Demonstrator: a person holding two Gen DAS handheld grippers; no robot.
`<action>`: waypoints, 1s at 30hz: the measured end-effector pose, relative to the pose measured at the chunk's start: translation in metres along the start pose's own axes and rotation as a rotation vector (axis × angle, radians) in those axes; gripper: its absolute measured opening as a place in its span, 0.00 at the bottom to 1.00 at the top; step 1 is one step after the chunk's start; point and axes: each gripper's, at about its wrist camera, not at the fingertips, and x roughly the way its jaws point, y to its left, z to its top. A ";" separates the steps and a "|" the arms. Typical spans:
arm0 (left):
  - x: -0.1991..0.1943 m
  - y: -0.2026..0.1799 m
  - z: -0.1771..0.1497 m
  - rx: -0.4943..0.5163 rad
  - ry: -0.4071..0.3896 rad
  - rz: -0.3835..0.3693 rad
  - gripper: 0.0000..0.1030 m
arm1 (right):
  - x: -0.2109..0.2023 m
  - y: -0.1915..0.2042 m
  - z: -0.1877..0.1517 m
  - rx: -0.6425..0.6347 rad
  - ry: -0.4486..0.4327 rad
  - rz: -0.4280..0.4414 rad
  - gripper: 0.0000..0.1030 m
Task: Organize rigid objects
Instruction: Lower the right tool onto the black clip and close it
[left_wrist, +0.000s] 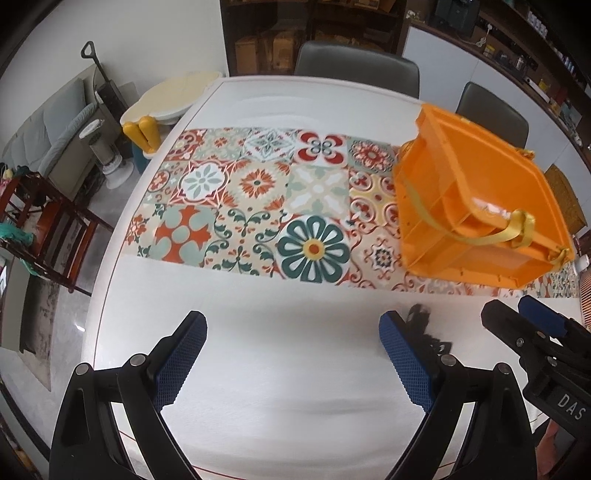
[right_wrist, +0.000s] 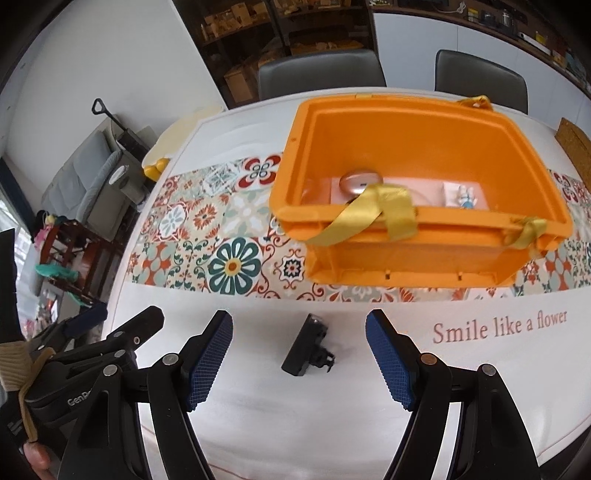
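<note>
On the white surface (right_wrist: 295, 424), printed with a band of colourful floral tile patterns and the words "Smile like a flower", a small black rectangular plastic device (right_wrist: 306, 345) lies flat on the bare white part, between the spread blue-padded fingers of the right tool (right_wrist: 299, 360), which stands wide and grips nothing. Beyond it, on the patterned band, sits an open orange plastic crate (right_wrist: 417, 147) with gold ribbon tied to its near rim; inside lie a rounded rose-gold case (right_wrist: 360, 182) and a tiny pale blue figurine (right_wrist: 466, 197). To the left, the left tool (left_wrist: 293, 354) also stands wide and empty over bare white surface, just beside the black device.
</note>
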 end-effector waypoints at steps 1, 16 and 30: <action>0.003 0.001 -0.002 0.004 0.006 0.001 0.93 | 0.004 0.001 -0.001 0.002 0.005 -0.007 0.73; 0.061 0.013 -0.016 0.010 0.123 -0.013 0.93 | 0.065 0.004 -0.016 0.023 0.076 -0.057 0.73; 0.108 0.010 -0.027 0.021 0.219 -0.014 0.93 | 0.115 0.003 -0.022 0.004 0.139 -0.123 0.67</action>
